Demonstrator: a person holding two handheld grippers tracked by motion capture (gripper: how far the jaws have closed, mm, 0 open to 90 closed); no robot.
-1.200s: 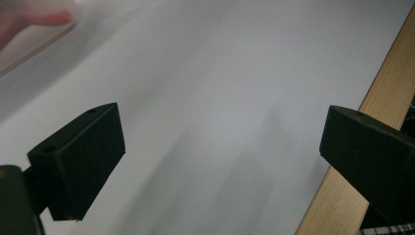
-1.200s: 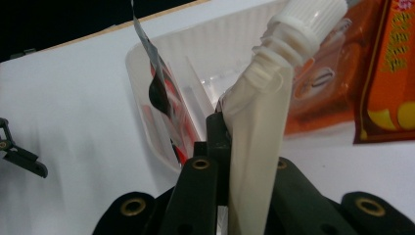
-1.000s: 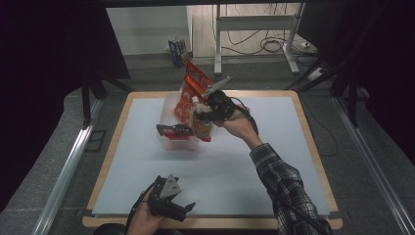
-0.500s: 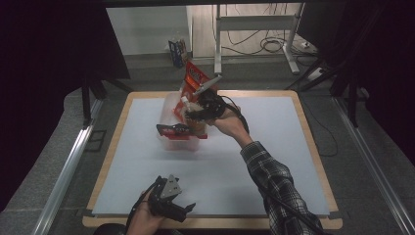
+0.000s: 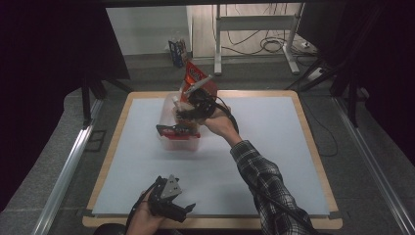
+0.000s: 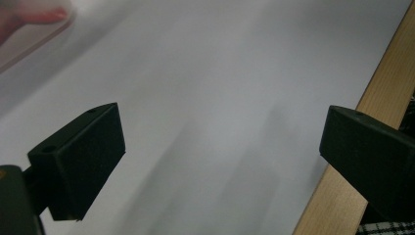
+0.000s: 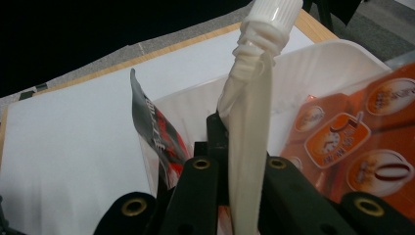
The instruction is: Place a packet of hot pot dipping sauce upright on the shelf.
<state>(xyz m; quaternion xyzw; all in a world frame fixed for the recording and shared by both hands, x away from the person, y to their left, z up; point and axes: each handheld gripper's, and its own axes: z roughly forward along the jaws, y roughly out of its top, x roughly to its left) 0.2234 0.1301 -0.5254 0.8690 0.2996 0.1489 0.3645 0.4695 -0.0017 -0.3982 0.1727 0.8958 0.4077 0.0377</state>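
Note:
My right gripper [image 5: 195,106] [image 7: 241,182] is shut on a flat white pouch [image 7: 250,132] with a screw cap [image 7: 272,11], held edge-on over a clear plastic bin [image 5: 179,143] [image 7: 320,63]. An orange snack packet [image 5: 195,77] [image 7: 352,142] stands up out of the bin on the far side. A black-and-red packet [image 5: 171,130] [image 7: 157,138] leans on its near-left rim. Near the table's front edge my left gripper [image 5: 182,201] [image 6: 220,147] is open over the white mat, with nothing between its jaws.
The white mat [image 5: 274,147] [image 6: 220,73] covers a table with a wooden border [image 5: 313,147] [image 6: 381,98]. A corner of the bin [image 6: 29,34] reaches into the left gripper view. Beyond the table stand desk legs and cables [image 5: 274,44].
My right gripper has carried the white pouch to the left and slightly down, from the bin's right side to over its middle. The left gripper has stayed put.

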